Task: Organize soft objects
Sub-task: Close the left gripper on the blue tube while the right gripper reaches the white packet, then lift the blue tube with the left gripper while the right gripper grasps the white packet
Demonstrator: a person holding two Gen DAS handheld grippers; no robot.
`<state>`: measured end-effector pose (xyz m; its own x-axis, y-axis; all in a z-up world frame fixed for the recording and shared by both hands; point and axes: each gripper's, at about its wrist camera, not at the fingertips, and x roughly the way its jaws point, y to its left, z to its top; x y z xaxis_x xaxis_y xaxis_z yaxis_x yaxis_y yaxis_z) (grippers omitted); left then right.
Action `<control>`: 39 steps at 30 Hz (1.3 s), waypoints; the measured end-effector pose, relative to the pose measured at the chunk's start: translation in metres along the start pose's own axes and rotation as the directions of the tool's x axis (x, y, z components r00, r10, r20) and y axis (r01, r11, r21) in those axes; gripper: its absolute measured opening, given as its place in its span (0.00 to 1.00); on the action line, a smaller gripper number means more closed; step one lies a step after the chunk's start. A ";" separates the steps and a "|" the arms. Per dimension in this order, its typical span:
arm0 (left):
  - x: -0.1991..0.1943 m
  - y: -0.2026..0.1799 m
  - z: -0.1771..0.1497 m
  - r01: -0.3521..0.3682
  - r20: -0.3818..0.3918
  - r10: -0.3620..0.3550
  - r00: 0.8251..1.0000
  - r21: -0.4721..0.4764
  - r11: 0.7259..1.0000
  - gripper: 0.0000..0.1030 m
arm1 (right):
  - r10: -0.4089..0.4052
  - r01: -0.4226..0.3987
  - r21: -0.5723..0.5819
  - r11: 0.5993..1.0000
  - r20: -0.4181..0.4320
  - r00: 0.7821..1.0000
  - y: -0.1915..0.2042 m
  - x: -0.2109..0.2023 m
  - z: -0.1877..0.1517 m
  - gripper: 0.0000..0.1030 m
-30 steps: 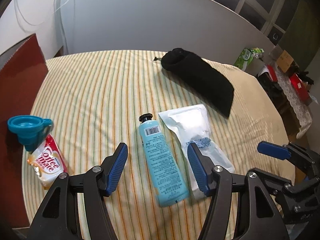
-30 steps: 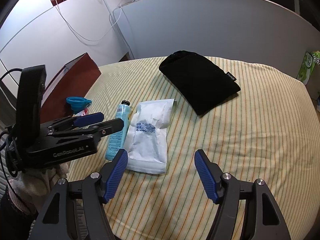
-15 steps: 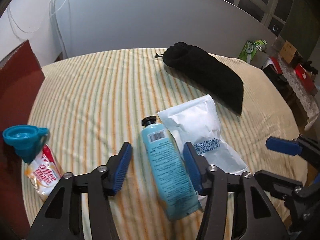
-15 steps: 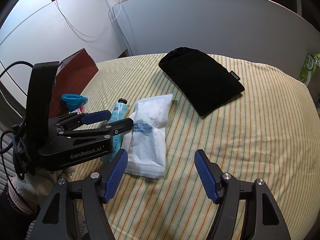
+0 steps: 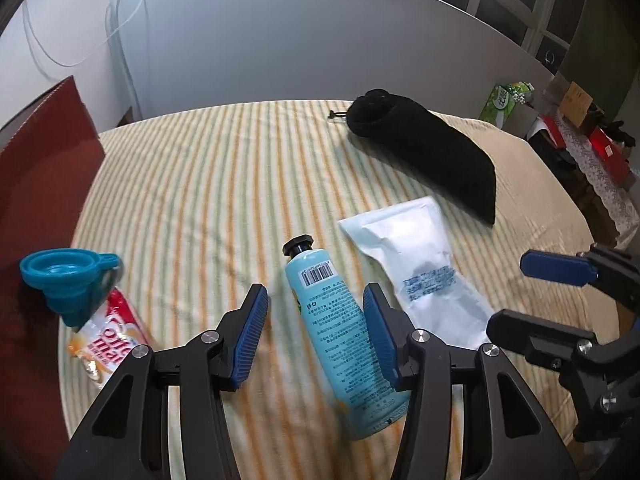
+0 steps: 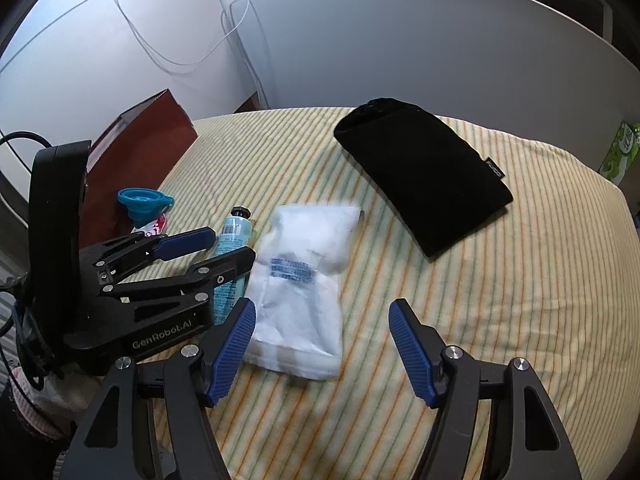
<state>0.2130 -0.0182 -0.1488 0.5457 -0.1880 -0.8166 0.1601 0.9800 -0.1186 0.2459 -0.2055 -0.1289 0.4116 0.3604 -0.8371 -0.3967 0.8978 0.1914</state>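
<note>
Both grippers hang over the striped tablecloth with nothing grasped. Left gripper: its jaws have just been closing and now straddle the blue tube, yet a gap shows between each blue pad and the tube, so it counts as released. Right gripper: jaws spread wide, empty, with the near end of the white pouch just inside its left finger. The tube lies flat near the front of the table, touching or just beside the pouch on its right side in the left wrist view; which of the two cannot be told. Its long axis runs away from the camera, leaning to the left, black cap at the far end and flat crimped end nearest the gripper. The step in hand appears to be picking up the tube. To do it well, keep the pads square across the tube's short axis, lower until they bracket the body near its middle, and avoid catching the pouch edge under the right pad. Close gently, since a soft tube deforms. The black drawstring bag lies well apart, farther back.
</note>
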 end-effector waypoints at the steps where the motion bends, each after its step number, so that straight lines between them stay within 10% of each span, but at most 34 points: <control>1: -0.001 0.003 -0.001 -0.004 0.000 0.004 1.000 0.002 1.000 0.48 | -0.005 0.005 -0.010 1.000 -0.004 1.000 0.003 0.002 0.001 0.64; 25: -0.011 0.019 -0.018 -0.021 -0.001 0.021 1.000 0.064 0.998 0.34 | -0.162 0.147 -0.117 0.982 -0.134 0.978 0.030 0.061 0.031 0.64; 32: -0.013 0.021 -0.019 -0.007 0.011 0.007 1.000 0.031 0.999 0.29 | -0.153 0.138 -0.120 0.983 -0.127 0.980 0.021 0.053 0.029 0.35; 39: -0.021 0.024 -0.026 0.031 0.015 -0.031 0.999 -0.008 0.999 0.27 | -0.128 0.119 -0.084 0.989 -0.112 0.985 0.015 0.046 0.023 0.30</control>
<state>0.1841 0.0110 -0.1496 0.5531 -0.2195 -0.8037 0.1707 0.9741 -0.1485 0.2775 -0.1696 -0.1528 0.3640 0.2120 -0.9070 -0.4125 0.9098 0.0471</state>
